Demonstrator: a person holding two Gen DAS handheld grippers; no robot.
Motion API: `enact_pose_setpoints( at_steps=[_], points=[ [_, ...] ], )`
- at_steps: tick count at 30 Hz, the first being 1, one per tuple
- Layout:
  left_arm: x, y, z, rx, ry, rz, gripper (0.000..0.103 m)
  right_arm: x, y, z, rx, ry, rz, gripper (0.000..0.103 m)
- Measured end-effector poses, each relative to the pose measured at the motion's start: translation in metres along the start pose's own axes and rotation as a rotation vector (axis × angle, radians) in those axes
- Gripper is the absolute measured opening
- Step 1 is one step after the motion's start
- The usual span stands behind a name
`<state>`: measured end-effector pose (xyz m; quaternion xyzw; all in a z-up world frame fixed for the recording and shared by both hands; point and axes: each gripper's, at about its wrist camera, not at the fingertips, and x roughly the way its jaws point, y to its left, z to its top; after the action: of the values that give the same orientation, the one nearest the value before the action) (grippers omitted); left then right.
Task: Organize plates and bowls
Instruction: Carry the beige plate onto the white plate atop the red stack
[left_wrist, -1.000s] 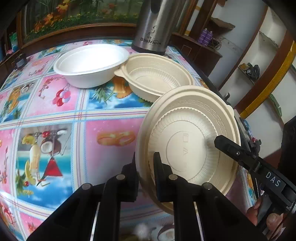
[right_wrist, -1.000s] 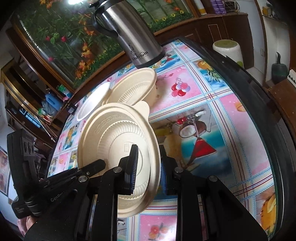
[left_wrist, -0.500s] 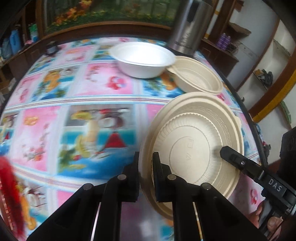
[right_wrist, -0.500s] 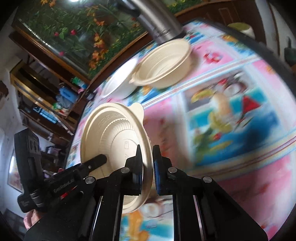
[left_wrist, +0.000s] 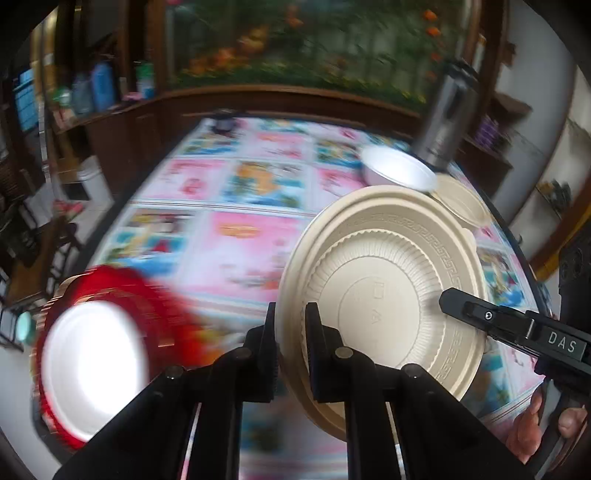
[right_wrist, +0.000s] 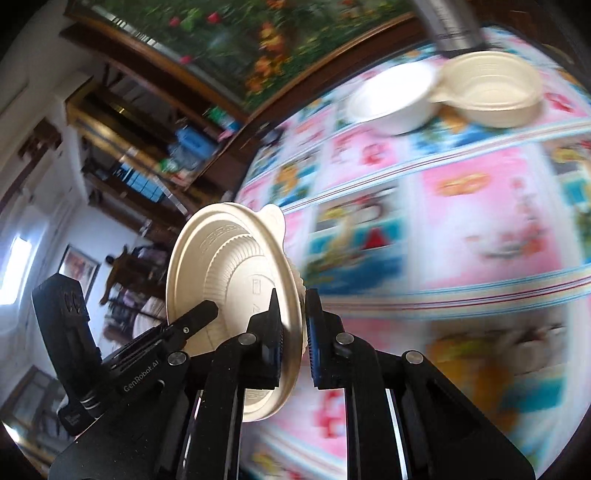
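Note:
Both grippers hold one beige plastic plate on edge above the table. My left gripper is shut on its near rim. My right gripper is shut on the opposite rim of the same plate; its tip shows in the left wrist view. A white bowl and a beige bowl stand side by side at the far right of the table, also in the right wrist view, white bowl and beige bowl. A red-rimmed plate stack with a white plate on top sits at the near left.
A steel thermos stands behind the bowls. The table has a colourful patterned cloth. Wooden cabinets and shelves with bottles line the far side. Both views are motion-blurred.
Both grippers have swung left with the beige plate. The bowls have receded to the far right and the red-rimmed plate stack has come into view at the near left.

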<state>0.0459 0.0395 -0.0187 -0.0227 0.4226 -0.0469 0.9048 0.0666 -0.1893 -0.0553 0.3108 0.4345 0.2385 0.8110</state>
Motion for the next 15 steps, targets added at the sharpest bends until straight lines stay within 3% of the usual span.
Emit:
enact_pose_setpoints(
  at_steps=[7, 15],
  points=[
    [-0.037, 0.086, -0.016, -0.101, -0.039, 0.102, 0.011, 0.07, 0.085, -0.018, -0.088, 0.126, 0.087, 0.011],
    [-0.036, 0.154, -0.037, -0.183, 0.023, 0.188, 0.014, 0.146, 0.147, -0.046, -0.157, 0.25, 0.102, 0.011]
  ],
)
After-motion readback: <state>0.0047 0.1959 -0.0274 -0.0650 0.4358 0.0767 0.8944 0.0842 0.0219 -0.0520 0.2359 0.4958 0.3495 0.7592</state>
